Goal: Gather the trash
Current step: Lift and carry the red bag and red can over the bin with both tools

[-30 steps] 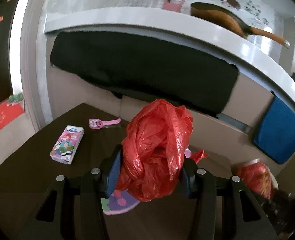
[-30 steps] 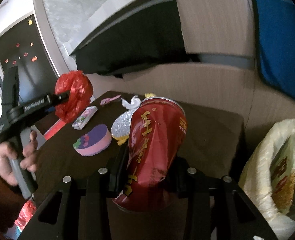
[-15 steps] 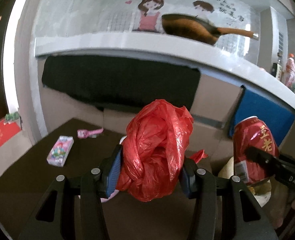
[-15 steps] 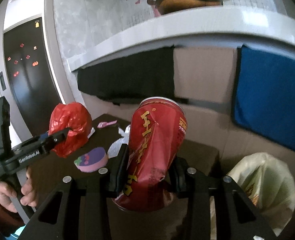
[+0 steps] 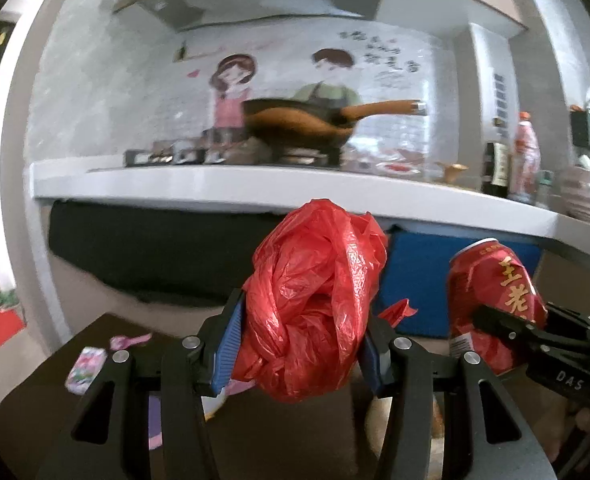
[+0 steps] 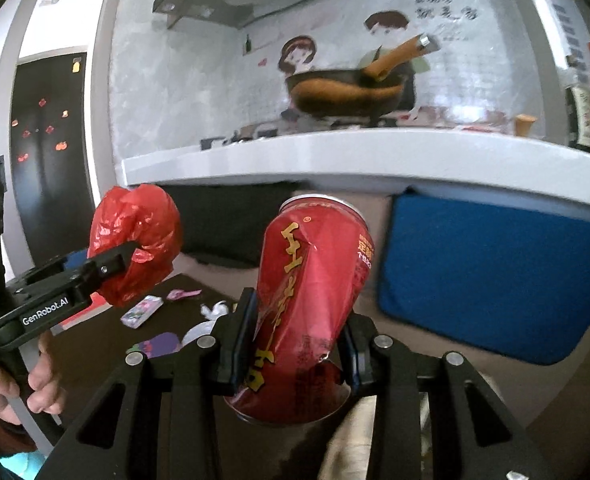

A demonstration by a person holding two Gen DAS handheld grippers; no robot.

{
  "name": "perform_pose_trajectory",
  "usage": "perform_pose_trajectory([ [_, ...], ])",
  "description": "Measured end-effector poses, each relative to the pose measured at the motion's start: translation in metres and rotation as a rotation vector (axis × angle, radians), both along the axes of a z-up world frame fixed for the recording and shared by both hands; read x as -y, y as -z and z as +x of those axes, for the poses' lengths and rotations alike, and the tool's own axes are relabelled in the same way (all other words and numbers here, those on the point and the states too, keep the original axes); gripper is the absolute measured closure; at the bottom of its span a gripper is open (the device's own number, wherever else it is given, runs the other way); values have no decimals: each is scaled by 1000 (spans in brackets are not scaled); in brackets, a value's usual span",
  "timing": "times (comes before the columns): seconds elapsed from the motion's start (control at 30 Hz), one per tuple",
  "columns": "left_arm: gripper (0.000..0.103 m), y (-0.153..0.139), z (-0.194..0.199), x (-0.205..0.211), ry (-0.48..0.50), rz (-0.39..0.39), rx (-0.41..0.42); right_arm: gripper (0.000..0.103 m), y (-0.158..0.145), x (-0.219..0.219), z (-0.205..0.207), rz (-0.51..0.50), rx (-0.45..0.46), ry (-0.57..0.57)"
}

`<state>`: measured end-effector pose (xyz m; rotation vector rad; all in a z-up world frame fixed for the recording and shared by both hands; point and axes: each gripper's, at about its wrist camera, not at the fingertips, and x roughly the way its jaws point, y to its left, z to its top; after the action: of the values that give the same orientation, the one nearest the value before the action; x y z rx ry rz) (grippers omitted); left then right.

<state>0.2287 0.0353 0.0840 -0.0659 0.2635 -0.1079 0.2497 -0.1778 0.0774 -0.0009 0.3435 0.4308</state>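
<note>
**Trash collection: two items gripped, several left on the bench**

Trash is held in both claws and is raised clear of the dark bench [image 6: 199, 280]. A crumpled red plastic bag [image 5: 315, 300] is pinched in the left claw [image 5: 297, 344], with the pads pressed into its sides. A dented red drink can [image 6: 307, 304] is pinched in the right claw [image 6: 295, 344], upright and leaning slightly, its lower part squeezed between the pads.

Neither item has been deposited. No bin or collection bag can be identified with certainty in either view; only a pale, blurred shape is visible low in the right wrist view.

Items left on the bench:
- a small tissue pack [image 6: 142, 311];
- a pink object [image 6: 183, 293], too small to identify;
- a crumpled white scrap [image 6: 215, 310];
- a purple disc-shaped item [image 6: 157, 345].

The task is judged to be at an early-to-middle stage: two items are to be dropped, and the remaining ones are to be sorted and picked up.
</note>
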Motion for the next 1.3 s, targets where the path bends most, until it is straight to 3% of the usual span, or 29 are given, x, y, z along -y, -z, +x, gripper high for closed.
perform_pose_trajectory([
  [0.37,52,-10,2,87,107,38,48,68,-15,75,-18,-20,44,118],
  [0.7,52,4,14,144,201,51,-1,68,-3,123,-24,-2,34,194],
  [0.97,52,26,27,161,231,49,-71,68,7,141,-22,12,18,223],
  [1.3,52,52,44,153,224,33,-144,72,26,143,-5,22,-33,221],
])
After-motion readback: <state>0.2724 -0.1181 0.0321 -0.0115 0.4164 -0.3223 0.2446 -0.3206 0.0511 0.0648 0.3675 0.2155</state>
